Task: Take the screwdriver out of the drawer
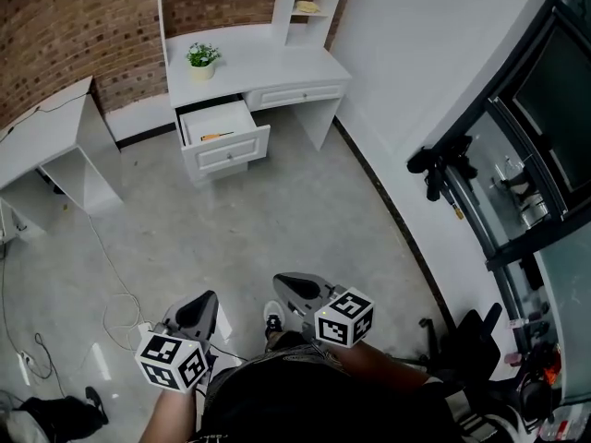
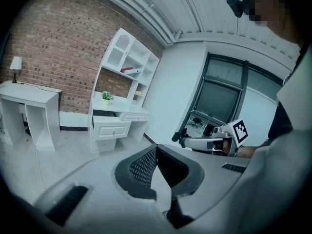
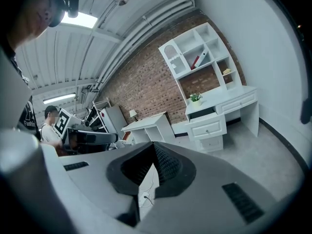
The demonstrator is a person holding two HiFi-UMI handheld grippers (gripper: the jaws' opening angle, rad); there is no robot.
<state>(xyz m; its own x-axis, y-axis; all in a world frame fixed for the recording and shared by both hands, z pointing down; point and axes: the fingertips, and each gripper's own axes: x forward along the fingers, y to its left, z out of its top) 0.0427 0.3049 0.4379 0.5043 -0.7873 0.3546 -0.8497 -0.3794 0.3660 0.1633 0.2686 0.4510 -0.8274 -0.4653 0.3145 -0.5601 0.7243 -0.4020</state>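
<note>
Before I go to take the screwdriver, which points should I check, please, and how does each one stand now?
1. White drawer pulled open: ok.
2. Orange-handled screwdriver visible inside it: ok.
3. Left gripper empty: ok, shut on nothing.
4. Right gripper empty: ok, shut on nothing.
5. Jaws open for grasping: not ok, both pairs are together.
6. Drawer within reach: not ok, it is far across the grey floor.

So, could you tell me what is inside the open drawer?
One thin orange item, likely the screwdriver, lies on the drawer floor; the rear under the desk is hidden.
</note>
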